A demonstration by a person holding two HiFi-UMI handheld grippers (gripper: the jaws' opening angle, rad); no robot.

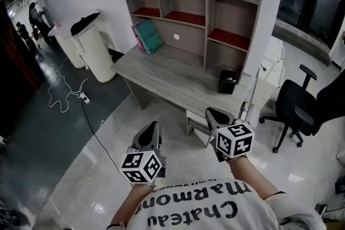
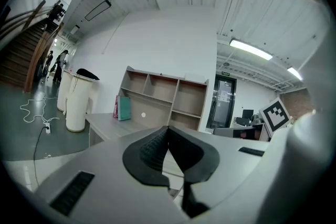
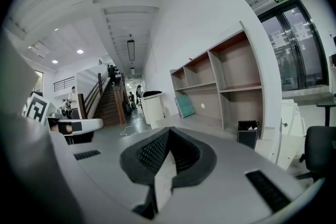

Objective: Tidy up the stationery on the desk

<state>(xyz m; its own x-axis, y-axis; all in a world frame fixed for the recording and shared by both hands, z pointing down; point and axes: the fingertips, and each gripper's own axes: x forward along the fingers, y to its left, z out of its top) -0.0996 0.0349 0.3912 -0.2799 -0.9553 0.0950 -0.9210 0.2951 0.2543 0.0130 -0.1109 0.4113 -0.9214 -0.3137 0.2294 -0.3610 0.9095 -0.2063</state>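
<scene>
Well short of the tabletop [image 1: 178, 81], both grippers hang in the air over the floor, and nothing is in hand. Left gripper [image 1: 151, 131]: jaws pressed together, pads meeting, nothing between them. Right gripper [image 1: 214, 117]: likewise closed and empty.

Stationery noted: a teal book [image 1: 146, 36] leaning upright at the tabletop's back left, under the shelf unit [image 1: 188, 2]; a black box [image 1: 228, 82] standing near the right end, well apart from the book. No other loose items can be made out.

Handling, as judged: the book looks light, with stiff covers that may be slick. Its free upper edge is the likely place to pinch, across its thickness. The box appears rigid and light and could tip or slide. One wall at the rim is the best hold.

View comparison: the head view alone shows the whole layout and the gap between grippers and tabletop. The left gripper view shows the book, but the box cannot be seen there. The right gripper view shows both, with something pale at the box's rim.
</scene>
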